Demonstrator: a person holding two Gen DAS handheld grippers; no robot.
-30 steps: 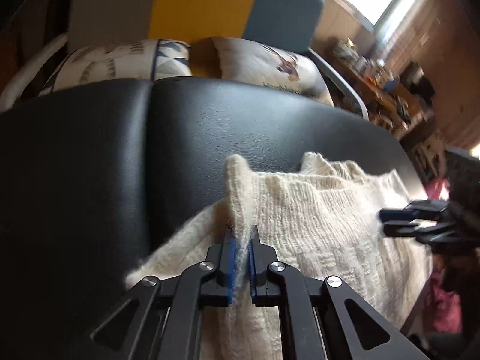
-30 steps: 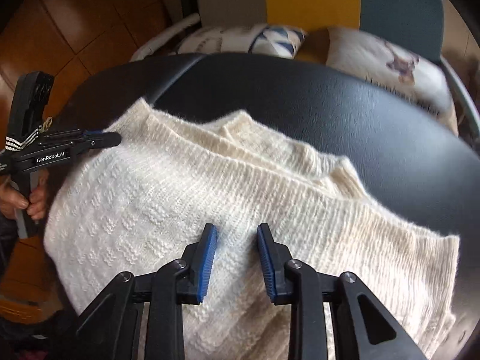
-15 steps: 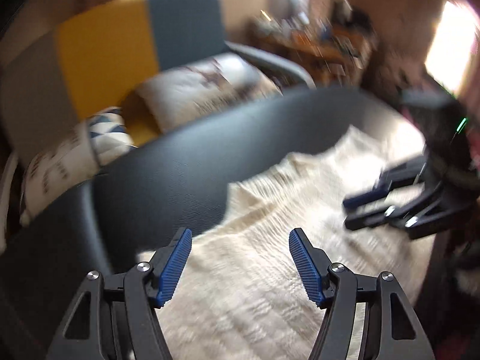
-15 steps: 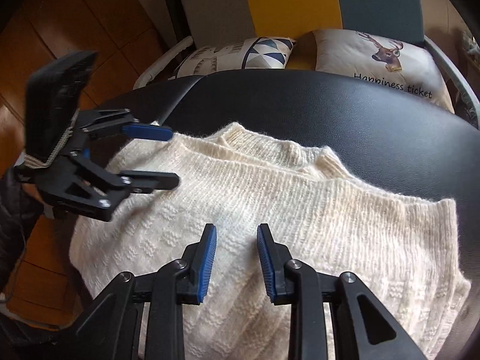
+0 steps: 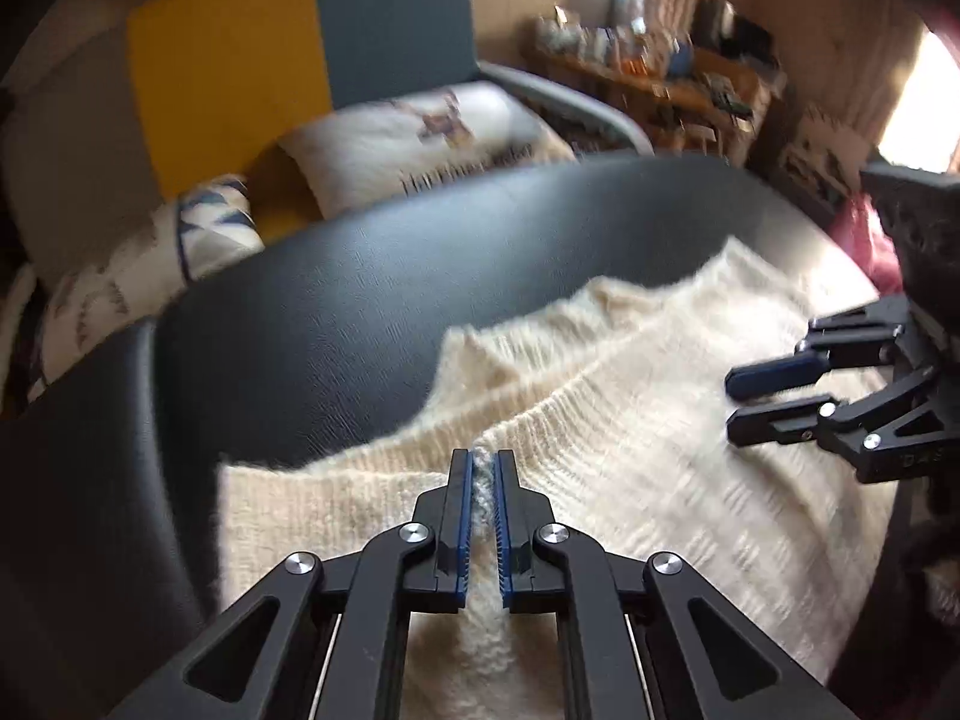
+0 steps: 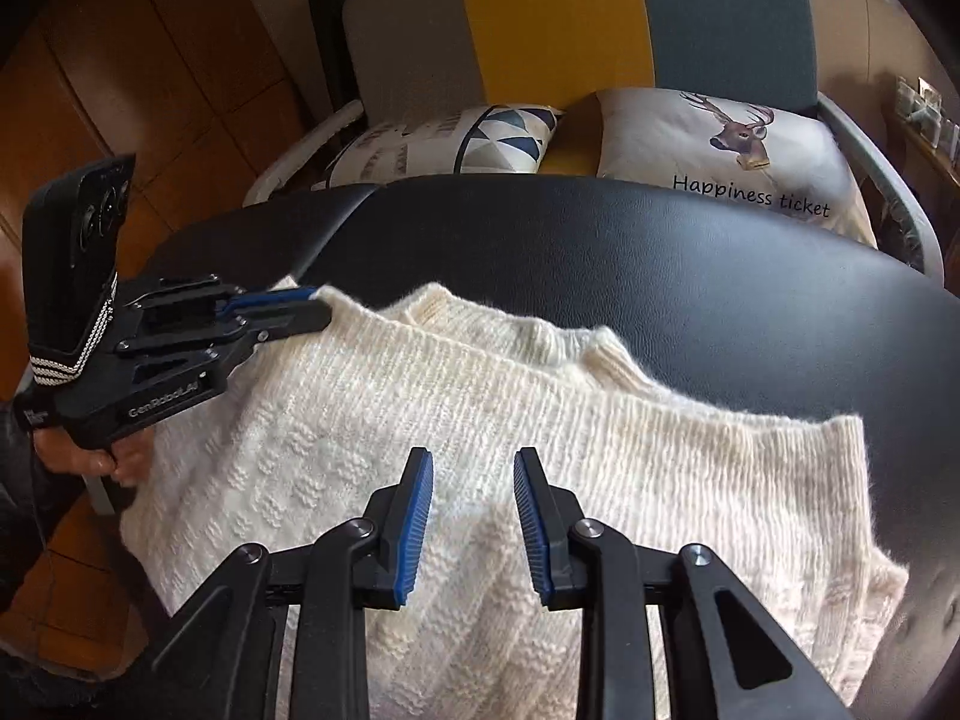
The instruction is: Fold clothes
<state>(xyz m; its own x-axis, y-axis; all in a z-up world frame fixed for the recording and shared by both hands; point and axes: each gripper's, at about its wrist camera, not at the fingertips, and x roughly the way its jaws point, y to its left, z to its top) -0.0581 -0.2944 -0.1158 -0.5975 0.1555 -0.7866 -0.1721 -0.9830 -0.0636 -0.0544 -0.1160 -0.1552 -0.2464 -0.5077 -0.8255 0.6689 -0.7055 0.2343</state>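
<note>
A cream knit sweater lies spread on a black padded surface, its neckline toward the far side. My left gripper is shut on a ridge of the sweater near its shoulder edge. In the right wrist view the left gripper pinches the sweater's far left corner. My right gripper hovers open over the middle of the sweater with nothing between its fingers. From the left wrist view the right gripper shows at the right, jaws a little apart above the knit.
Behind the black surface stands a sofa with grey, yellow and teal panels, holding a deer cushion and a triangle-patterned cushion. Wooden floor lies at the left. A person's hand holds the left gripper. A cluttered shelf stands far right.
The left gripper let go of the fabric, opened wide, swung round, and has shut again on the sweater's shoulder edge. The right gripper stayed open over the sweater.
</note>
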